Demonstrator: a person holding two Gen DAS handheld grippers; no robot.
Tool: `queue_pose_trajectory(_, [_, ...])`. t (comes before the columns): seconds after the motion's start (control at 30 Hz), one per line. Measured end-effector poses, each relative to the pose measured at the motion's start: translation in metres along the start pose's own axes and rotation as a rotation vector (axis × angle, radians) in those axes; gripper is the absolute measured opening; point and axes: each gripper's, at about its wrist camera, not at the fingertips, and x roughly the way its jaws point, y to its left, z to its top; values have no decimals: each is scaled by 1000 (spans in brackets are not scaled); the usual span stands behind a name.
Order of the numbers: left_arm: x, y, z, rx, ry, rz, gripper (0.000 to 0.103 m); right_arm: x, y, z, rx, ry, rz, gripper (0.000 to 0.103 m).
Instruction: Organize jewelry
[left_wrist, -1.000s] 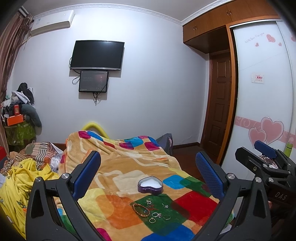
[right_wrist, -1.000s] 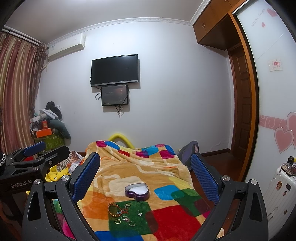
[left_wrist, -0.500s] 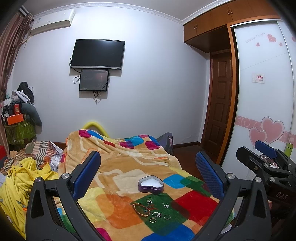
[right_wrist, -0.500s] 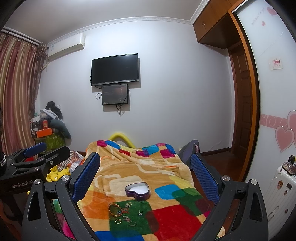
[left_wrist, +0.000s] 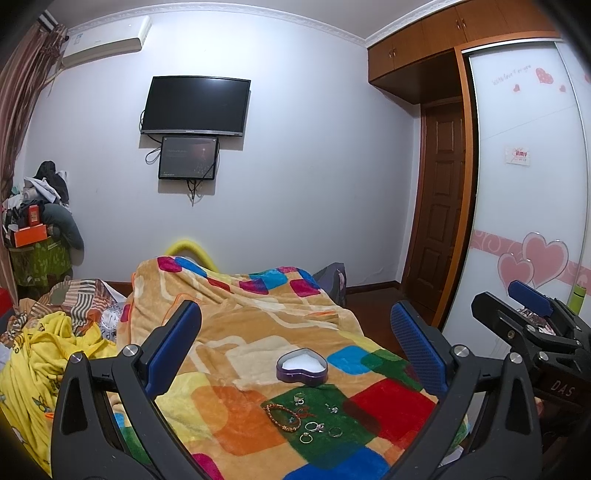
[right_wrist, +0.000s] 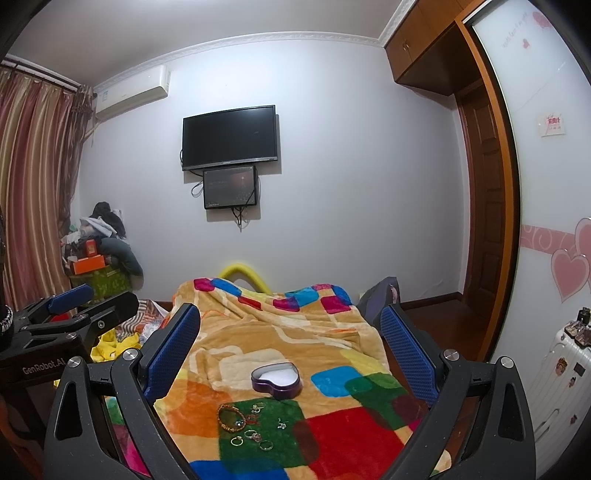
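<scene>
Left wrist view has the left gripper (left_wrist: 295, 347) held above the patchwork blanket (left_wrist: 236, 332) with its blue-padded jaws wide apart and nothing between them, and the right gripper (right_wrist: 290, 341) is spread just as wide and equally empty. On the blanket a purple heart-shaped box (left_wrist: 302, 371) with a white lining sits open, and just in front of it, on a green patch, lie a beaded bracelet (left_wrist: 286, 417) and several small rings (left_wrist: 314, 428), none of them touching either gripper
</scene>
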Motion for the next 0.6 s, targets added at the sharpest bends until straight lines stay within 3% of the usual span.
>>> queue_pose_trajectory(0.33, [16, 4, -5, -3, 42, 1, 103, 15, -7, -4, 14, 56, -1, 98])
queue_pose_trajectory(0.6, [53, 19, -23, -14, 135, 52, 103, 40, -15, -23, -4, 158, -40, 97])
